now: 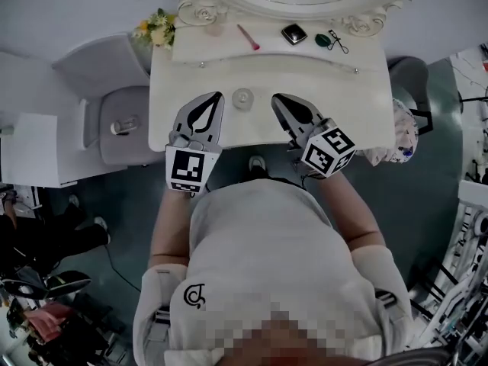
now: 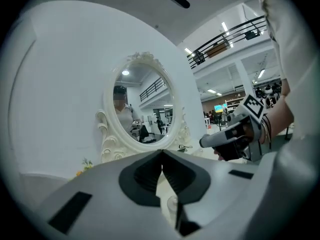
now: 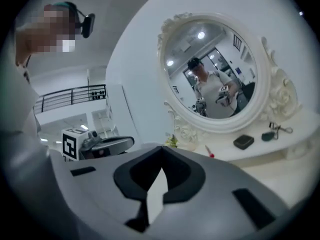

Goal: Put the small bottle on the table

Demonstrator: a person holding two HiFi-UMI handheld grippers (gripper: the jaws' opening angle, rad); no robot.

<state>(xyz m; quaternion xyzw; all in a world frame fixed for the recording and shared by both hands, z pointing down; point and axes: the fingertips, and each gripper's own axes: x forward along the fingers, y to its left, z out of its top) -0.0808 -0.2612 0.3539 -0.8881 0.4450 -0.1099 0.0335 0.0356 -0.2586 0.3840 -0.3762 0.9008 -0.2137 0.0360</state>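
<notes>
The small bottle (image 1: 242, 97), seen from above as a pale round cap, stands on the white dressing table (image 1: 351, 97) near its front edge. My left gripper (image 1: 217, 96) hangs just left of it and my right gripper (image 1: 276, 97) just right of it, both clear of the bottle. Both are shut and hold nothing. In the left gripper view the jaws (image 2: 161, 154) meet tip to tip, and the bottle (image 2: 172, 203) shows blurred in the gap below them. The right gripper (image 3: 162, 149) has its jaws together too, with only the tabletop behind.
On the raised back shelf lie yellow flowers (image 1: 158, 29), a pink stick (image 1: 248, 38), a black compact (image 1: 293, 33) and a green-handled tool (image 1: 328, 40), under an ornate oval mirror (image 3: 215, 74). A grey seat (image 1: 126, 132) stands left of the table.
</notes>
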